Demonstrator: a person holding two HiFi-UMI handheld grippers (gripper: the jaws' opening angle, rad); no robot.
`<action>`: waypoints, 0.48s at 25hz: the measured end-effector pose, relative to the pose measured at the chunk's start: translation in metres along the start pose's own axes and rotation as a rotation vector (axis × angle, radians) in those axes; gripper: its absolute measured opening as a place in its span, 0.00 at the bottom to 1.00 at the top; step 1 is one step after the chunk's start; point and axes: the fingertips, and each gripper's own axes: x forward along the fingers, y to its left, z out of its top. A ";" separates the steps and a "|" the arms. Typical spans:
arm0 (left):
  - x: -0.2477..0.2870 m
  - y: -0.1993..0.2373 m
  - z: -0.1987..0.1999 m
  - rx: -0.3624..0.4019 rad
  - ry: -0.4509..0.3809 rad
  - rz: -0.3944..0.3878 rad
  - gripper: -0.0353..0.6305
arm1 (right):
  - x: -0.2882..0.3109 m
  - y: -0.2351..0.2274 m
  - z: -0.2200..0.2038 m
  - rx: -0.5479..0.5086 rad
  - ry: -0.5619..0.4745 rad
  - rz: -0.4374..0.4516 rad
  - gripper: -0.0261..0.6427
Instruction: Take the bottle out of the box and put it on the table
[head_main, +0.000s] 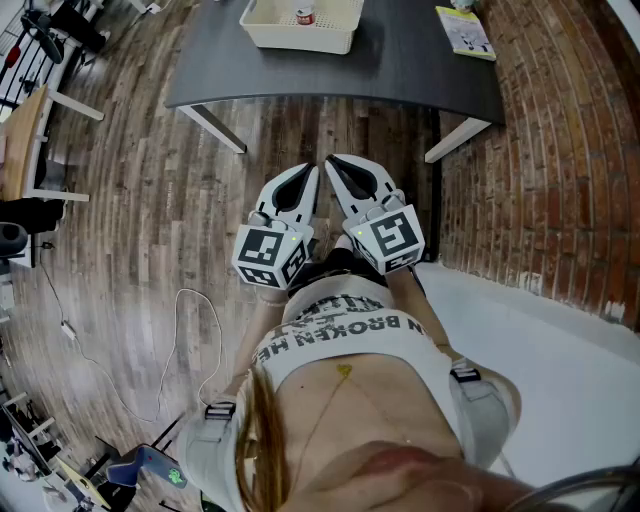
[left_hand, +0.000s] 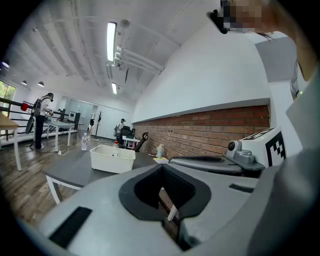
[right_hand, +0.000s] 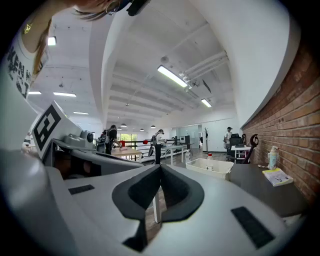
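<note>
A small red-capped bottle (head_main: 305, 16) stands inside a white perforated plastic box (head_main: 300, 42) on the dark grey rectangular table (head_main: 400, 65), well apart from the two hand-held grippers, which hover short of the table's near edge. The grey, black-lined left gripper (head_main: 312, 172) and its matching right gripper (head_main: 333, 160) sit side by side close to the person's torso, pointing towards the table, each with jaws pressed together on nothing. Weathered wood-plank floor (head_main: 150, 200) lies open between them and the table, whose white legs (head_main: 212, 128) splay outward at the near corners. A strip of dark tabletop shows in front of the box, and a yellow-green booklet (head_main: 465, 32) lies at the table's right end, apart from the box. A red brick wall (head_main: 540, 150) runs just right of the table. Beyond the table, people (right_hand: 111, 137) stand among other tables under ceiling strip lights (right_hand: 172, 76).
</note>
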 end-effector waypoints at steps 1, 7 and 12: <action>0.000 -0.001 0.000 -0.001 0.000 0.000 0.06 | -0.001 -0.001 0.002 0.005 -0.010 -0.002 0.05; 0.000 -0.006 -0.002 -0.003 -0.006 0.003 0.06 | -0.008 -0.009 -0.003 0.019 -0.004 -0.004 0.05; -0.004 -0.006 -0.007 -0.008 0.006 0.021 0.06 | -0.010 -0.009 -0.005 0.030 -0.001 0.010 0.05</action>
